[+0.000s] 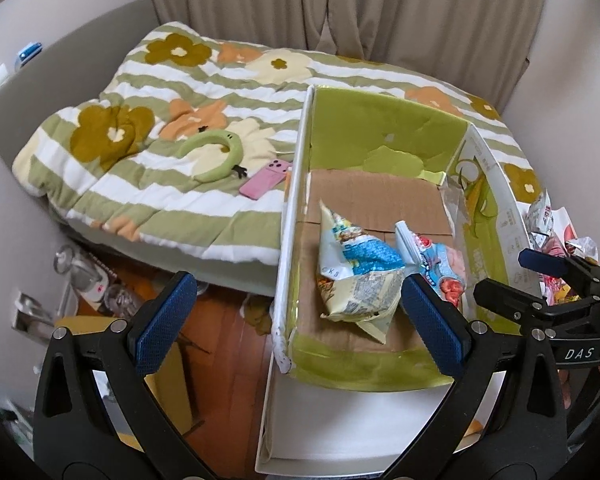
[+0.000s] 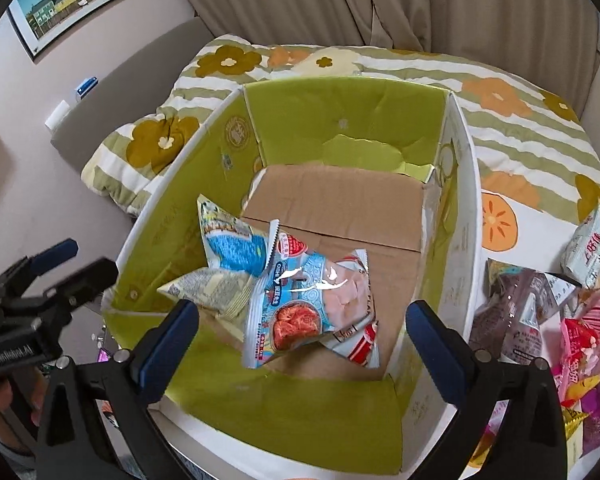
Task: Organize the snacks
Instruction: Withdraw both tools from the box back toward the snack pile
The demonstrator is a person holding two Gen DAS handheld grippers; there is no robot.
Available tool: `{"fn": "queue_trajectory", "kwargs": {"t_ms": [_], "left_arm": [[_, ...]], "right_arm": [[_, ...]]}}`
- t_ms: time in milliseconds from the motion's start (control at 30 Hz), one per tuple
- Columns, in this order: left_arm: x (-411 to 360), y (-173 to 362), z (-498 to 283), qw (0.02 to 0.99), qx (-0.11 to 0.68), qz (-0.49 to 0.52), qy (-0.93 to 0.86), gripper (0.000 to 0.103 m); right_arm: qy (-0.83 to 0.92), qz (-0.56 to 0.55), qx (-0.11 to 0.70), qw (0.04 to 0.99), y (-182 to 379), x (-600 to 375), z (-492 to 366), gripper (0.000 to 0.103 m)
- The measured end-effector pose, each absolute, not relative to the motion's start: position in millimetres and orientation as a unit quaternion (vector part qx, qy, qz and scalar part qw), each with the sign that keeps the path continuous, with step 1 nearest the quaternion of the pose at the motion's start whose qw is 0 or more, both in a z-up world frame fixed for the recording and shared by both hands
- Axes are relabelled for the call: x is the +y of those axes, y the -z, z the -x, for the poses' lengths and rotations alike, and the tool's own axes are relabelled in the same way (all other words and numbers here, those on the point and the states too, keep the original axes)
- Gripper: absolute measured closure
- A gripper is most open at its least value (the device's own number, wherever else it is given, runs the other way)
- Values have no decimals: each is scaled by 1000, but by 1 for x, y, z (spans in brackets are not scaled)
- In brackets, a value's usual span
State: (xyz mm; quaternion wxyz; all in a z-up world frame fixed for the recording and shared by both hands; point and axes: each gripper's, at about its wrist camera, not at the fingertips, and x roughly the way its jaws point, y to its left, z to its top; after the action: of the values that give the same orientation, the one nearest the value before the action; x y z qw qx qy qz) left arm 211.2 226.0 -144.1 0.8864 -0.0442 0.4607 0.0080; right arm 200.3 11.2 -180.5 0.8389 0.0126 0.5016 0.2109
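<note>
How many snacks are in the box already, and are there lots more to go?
Two snack packets lie in the box: a blue and yellow packet and a light blue packet leaning on it. Both tongs, left and right, are open and hold nothing. A pile of packets waits on the bed beside the box, so most of the job is left.
</note>
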Motion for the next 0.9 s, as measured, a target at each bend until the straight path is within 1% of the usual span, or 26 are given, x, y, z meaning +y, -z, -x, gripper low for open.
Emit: {"fn": "queue_trajectory", "kwargs": {"t_ms": [300,567,900], "left_arm": [[221,128,-208,895,444,32,16,1],[214,104,-198,908,414,17,57,1],[176,79,-181,920,379,8,100,1]], "right_arm": [[-185,-5,484,855,161,7,-186,0],[-162,-1,448,879,133,8,-164,0],[-133,11,396,908,102,-16,-128,0]]}}
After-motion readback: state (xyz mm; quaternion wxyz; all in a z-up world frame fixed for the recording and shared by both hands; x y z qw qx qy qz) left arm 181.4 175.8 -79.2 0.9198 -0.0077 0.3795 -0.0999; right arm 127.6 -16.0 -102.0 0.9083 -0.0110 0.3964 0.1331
